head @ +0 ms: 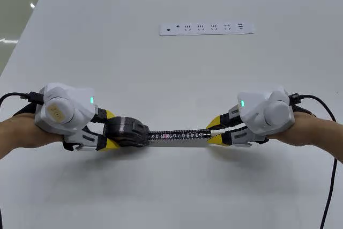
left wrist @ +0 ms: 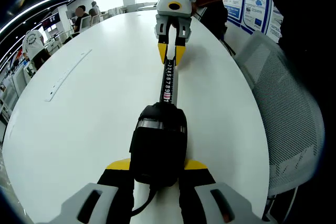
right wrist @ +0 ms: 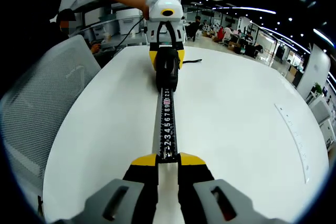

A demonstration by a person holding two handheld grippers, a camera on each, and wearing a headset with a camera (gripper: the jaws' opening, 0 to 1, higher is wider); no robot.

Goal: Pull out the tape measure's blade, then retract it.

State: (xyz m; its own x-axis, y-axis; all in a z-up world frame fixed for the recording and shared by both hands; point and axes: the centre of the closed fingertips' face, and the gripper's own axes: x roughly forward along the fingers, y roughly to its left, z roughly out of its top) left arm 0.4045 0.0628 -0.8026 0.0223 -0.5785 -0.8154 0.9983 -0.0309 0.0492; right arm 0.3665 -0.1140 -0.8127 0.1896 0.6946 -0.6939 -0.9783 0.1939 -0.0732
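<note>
A black tape measure case (head: 126, 132) lies on the white table (head: 171, 68), with my left gripper (head: 108, 130) shut on its rear. The same case (left wrist: 158, 144) sits between yellow-tipped jaws in the left gripper view. Its numbered blade (head: 178, 134) runs out to the right, flat and low over the table. My right gripper (head: 215, 130) is shut on the blade's tip. In the right gripper view the blade (right wrist: 167, 124) stretches from my right gripper (right wrist: 168, 159) to the case (right wrist: 167, 68).
A white power strip (head: 207, 28) lies farther back on the table, right of centre. Cables trail from both grippers off the near edge. A mesh office chair (left wrist: 286, 103) stands beside the table.
</note>
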